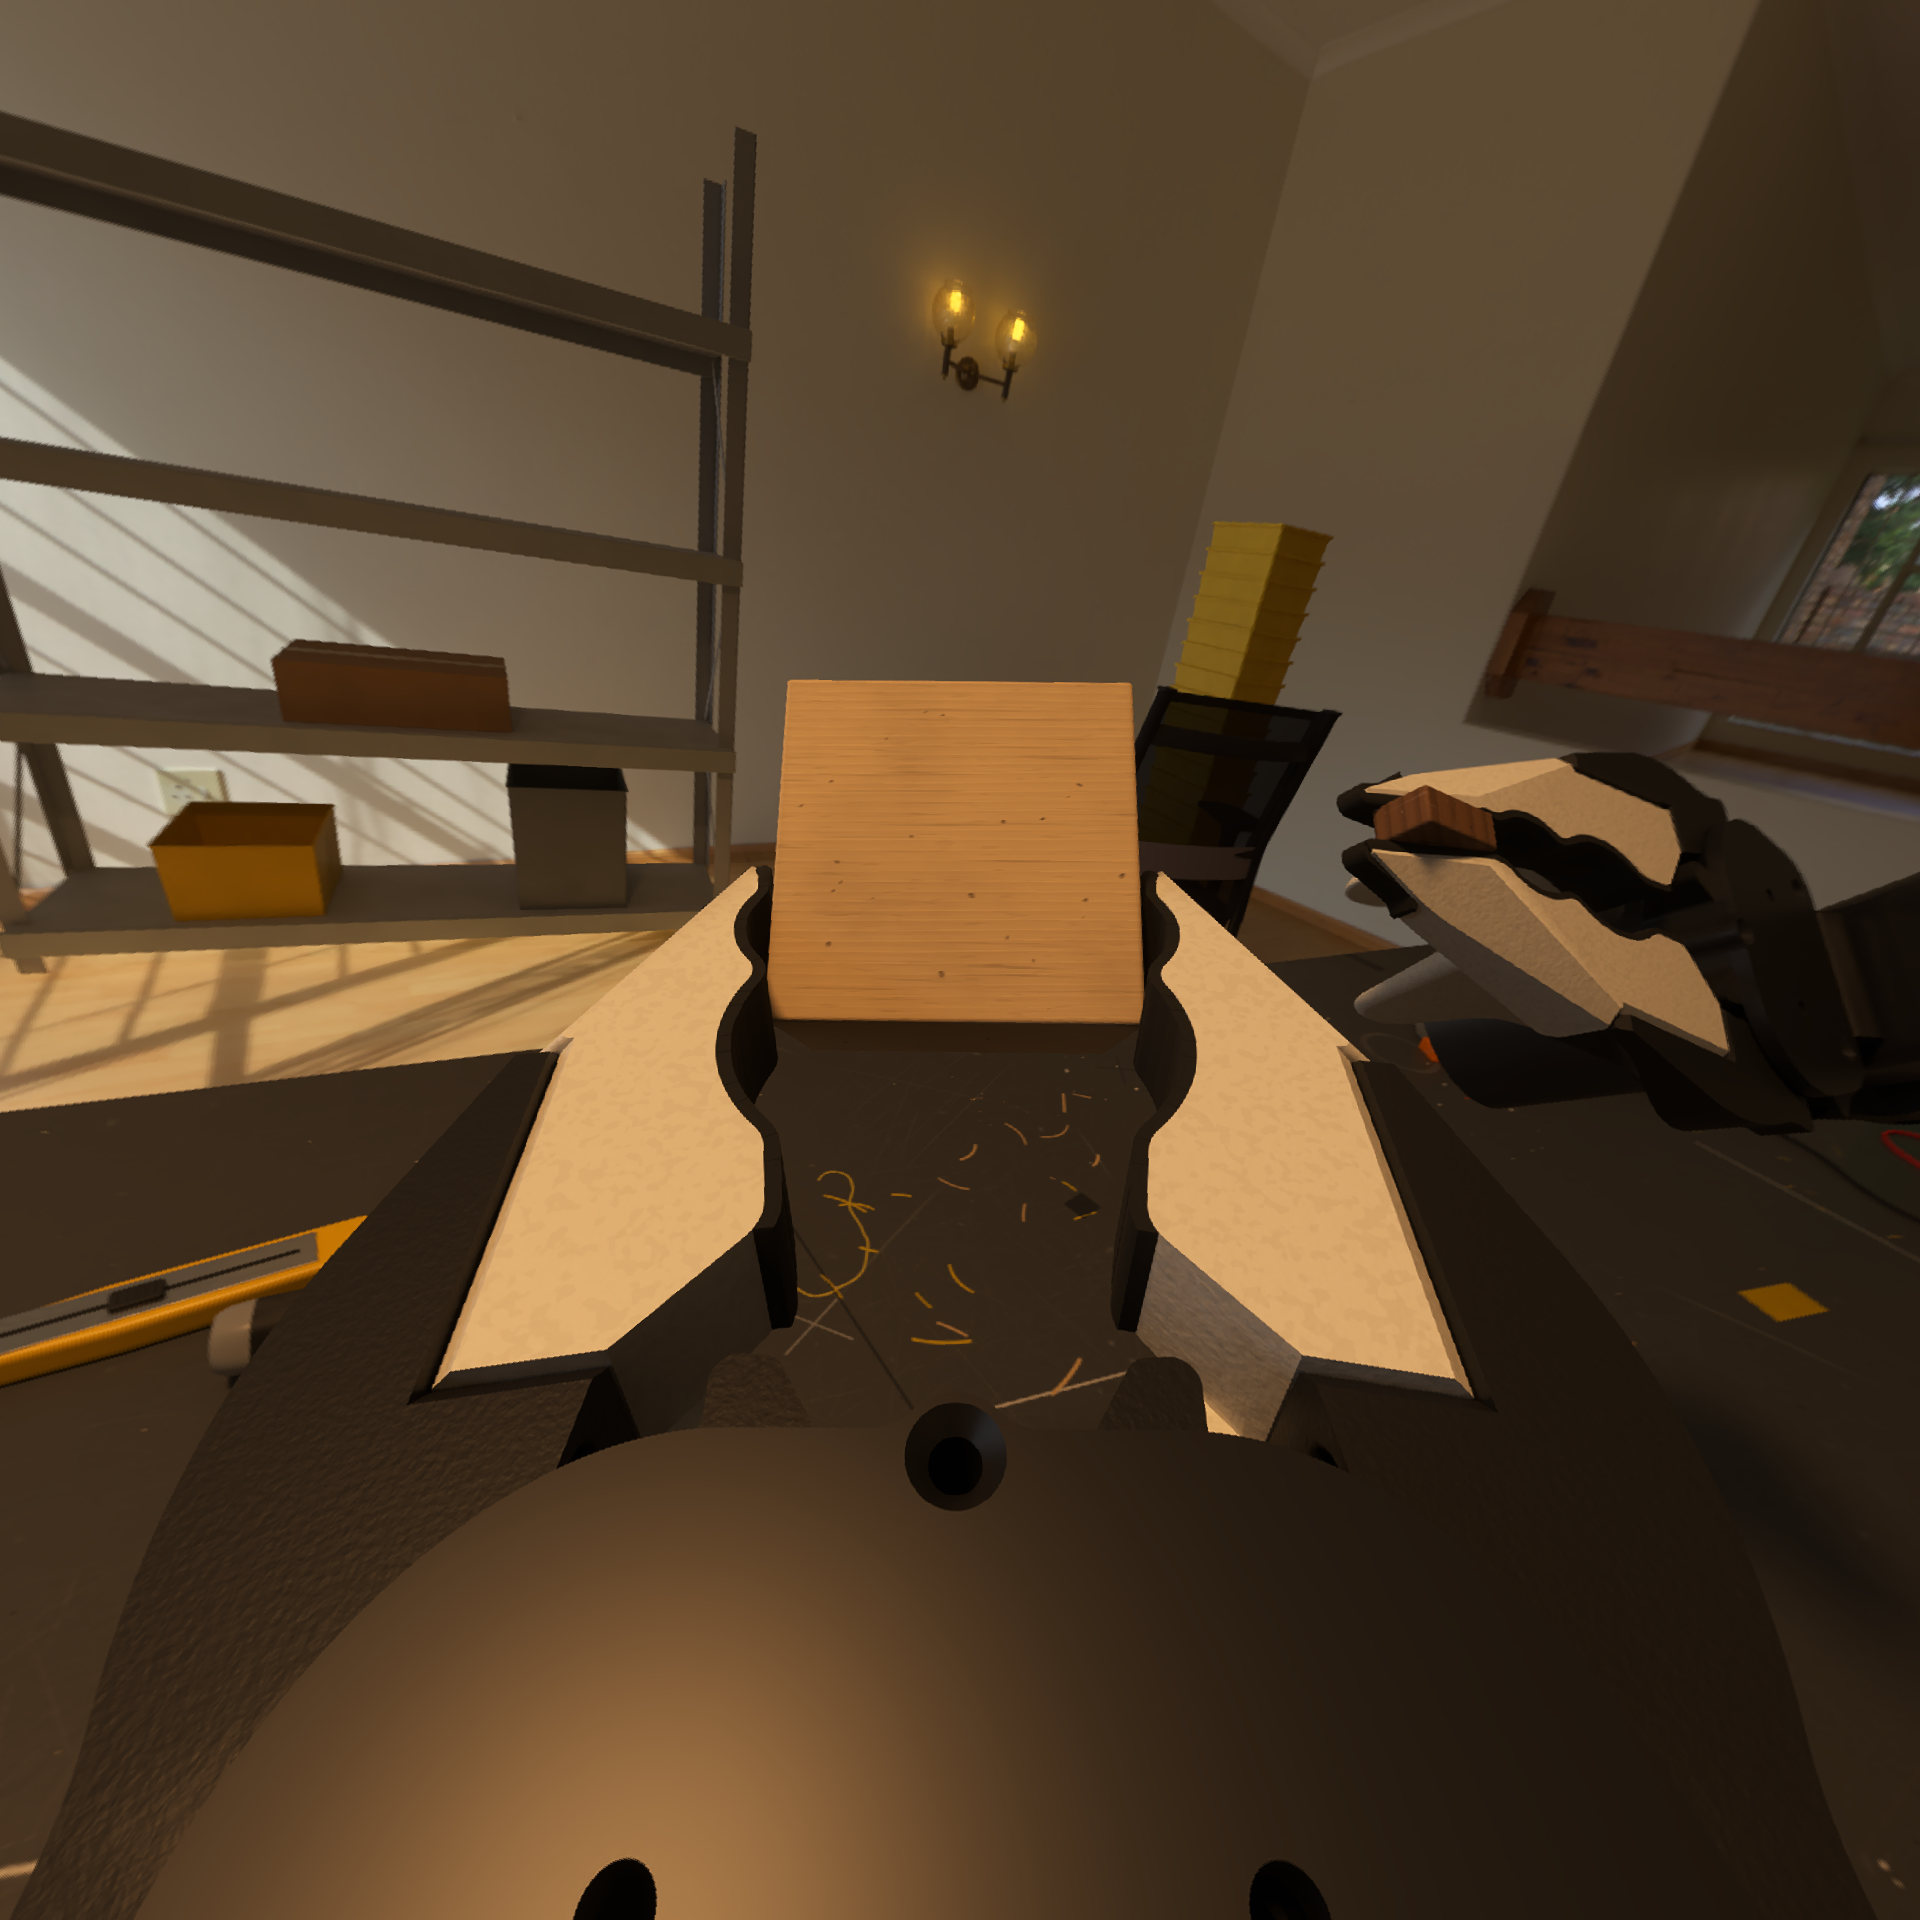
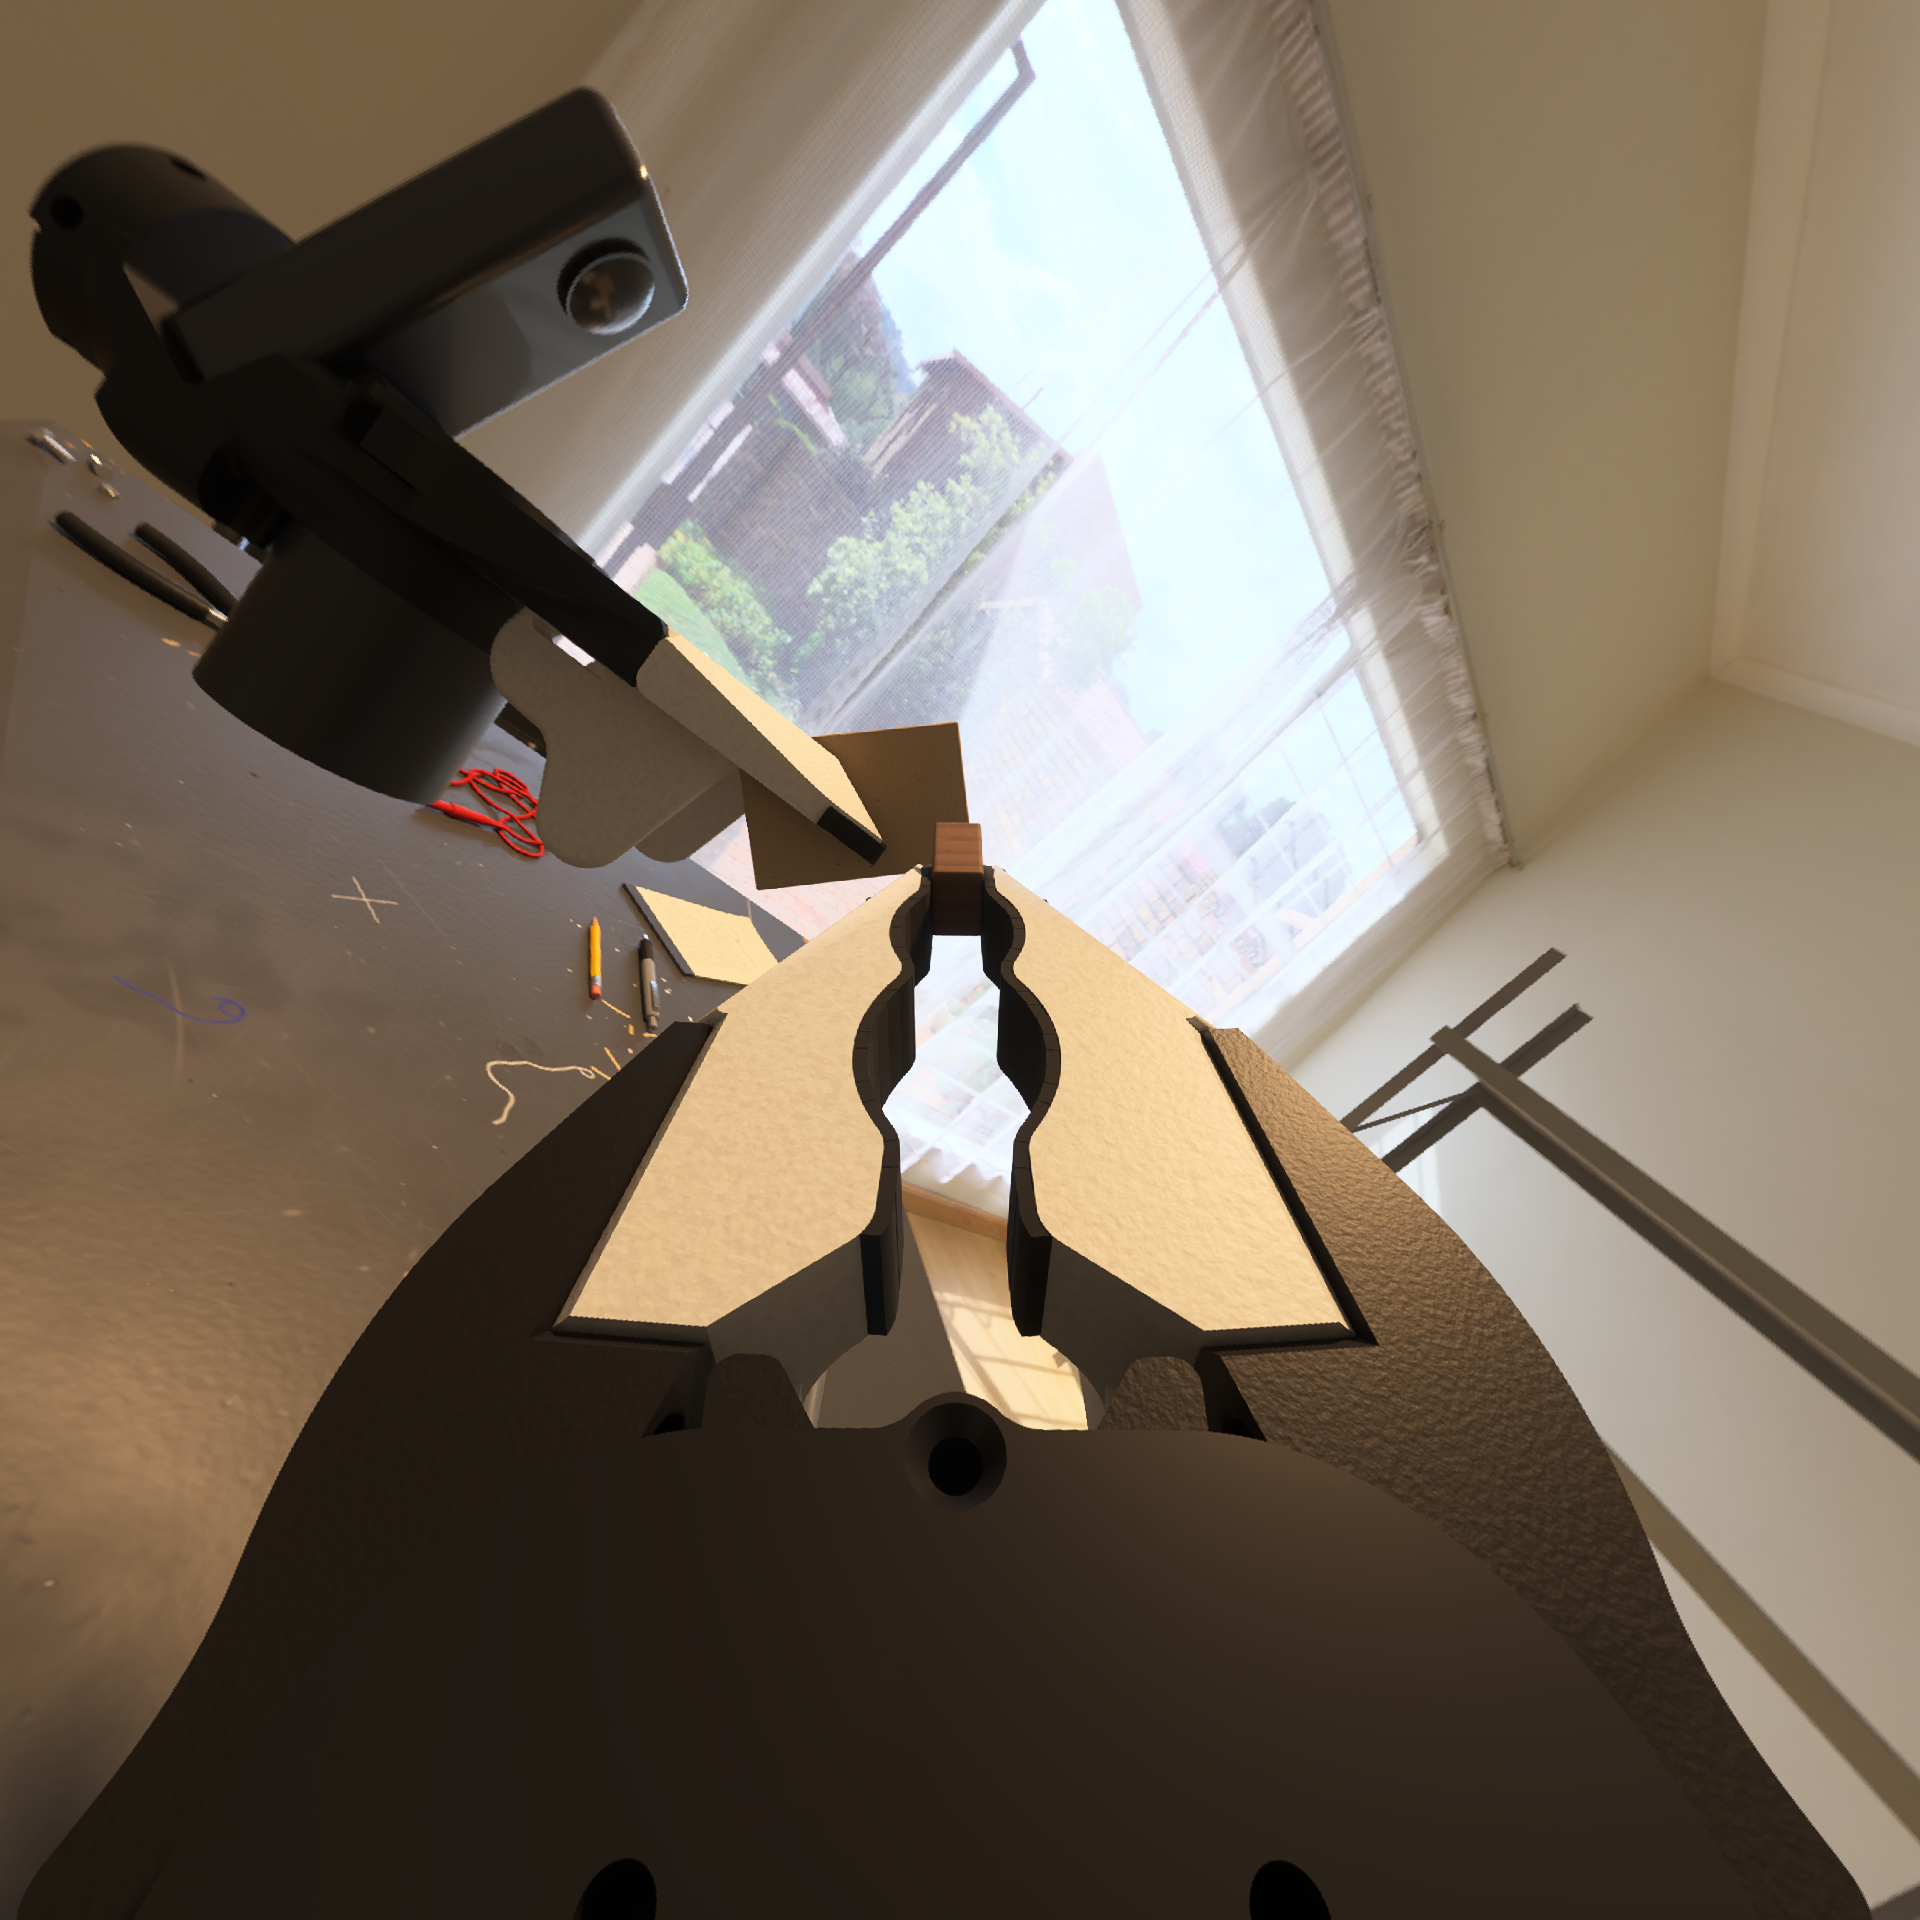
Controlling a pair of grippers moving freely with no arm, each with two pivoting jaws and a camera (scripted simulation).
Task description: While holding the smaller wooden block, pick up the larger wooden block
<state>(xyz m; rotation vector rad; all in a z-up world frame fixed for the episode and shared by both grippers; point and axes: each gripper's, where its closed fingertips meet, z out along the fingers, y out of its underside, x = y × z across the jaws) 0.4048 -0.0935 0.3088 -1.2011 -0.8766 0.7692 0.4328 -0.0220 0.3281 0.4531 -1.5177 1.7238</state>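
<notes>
Both grasps look made — the left gripper (image 1: 956, 914) pinches the big block (image 1: 954, 852) between its tips, apparently lifted clear of the dark table (image 1: 312, 1164), while the right gripper (image 2: 957, 883) pinches the small block (image 2: 957, 871) aloft — little seems left but holding

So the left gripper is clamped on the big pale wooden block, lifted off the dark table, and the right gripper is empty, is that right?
Not quite. The right gripper is not empty: it pinches the small dark brown wooden block at its fingertips, as the right wrist view shows. The rest holds: the left gripper is clamped on the large pale wooden block, raised above the dark table.
</notes>
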